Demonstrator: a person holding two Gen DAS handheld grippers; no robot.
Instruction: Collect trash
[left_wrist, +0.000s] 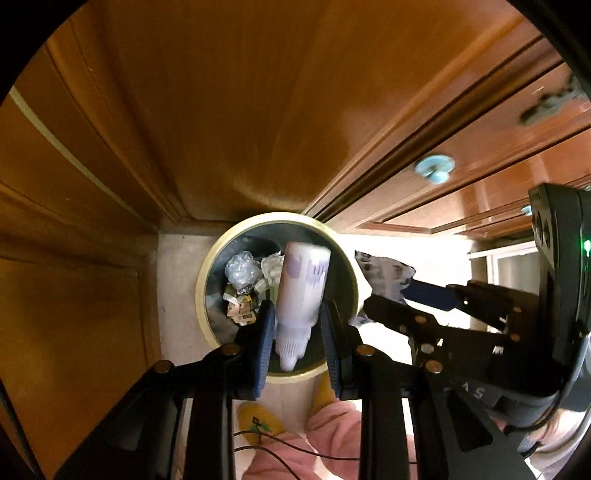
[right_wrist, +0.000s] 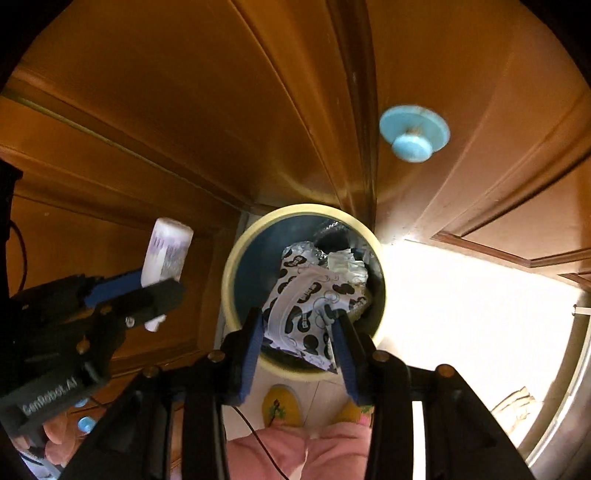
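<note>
A round bin with a cream rim (left_wrist: 201, 295) (right_wrist: 229, 280) stands on the floor below both grippers, with crumpled plastic (left_wrist: 242, 269) and paper scraps inside. My left gripper (left_wrist: 297, 314) (right_wrist: 159, 288) points down over the bin's mouth, shut on a white bottle (left_wrist: 301, 291) (right_wrist: 168, 254) with purple print, cap end towards the camera. My right gripper (right_wrist: 299, 321) (left_wrist: 402, 299) is shut on a white wrapper with black blotches (right_wrist: 303, 306) (left_wrist: 384, 269). In the right wrist view the wrapper hangs over the bin's opening.
Brown wooden cabinet doors with pale blue knobs (right_wrist: 413, 134) (left_wrist: 434, 170) rise right behind the bin. A person's pink trouser legs (left_wrist: 332, 435) and yellow slippers (right_wrist: 280, 406) stand close in front of it. Bright pale floor (right_wrist: 461, 295) lies to the right.
</note>
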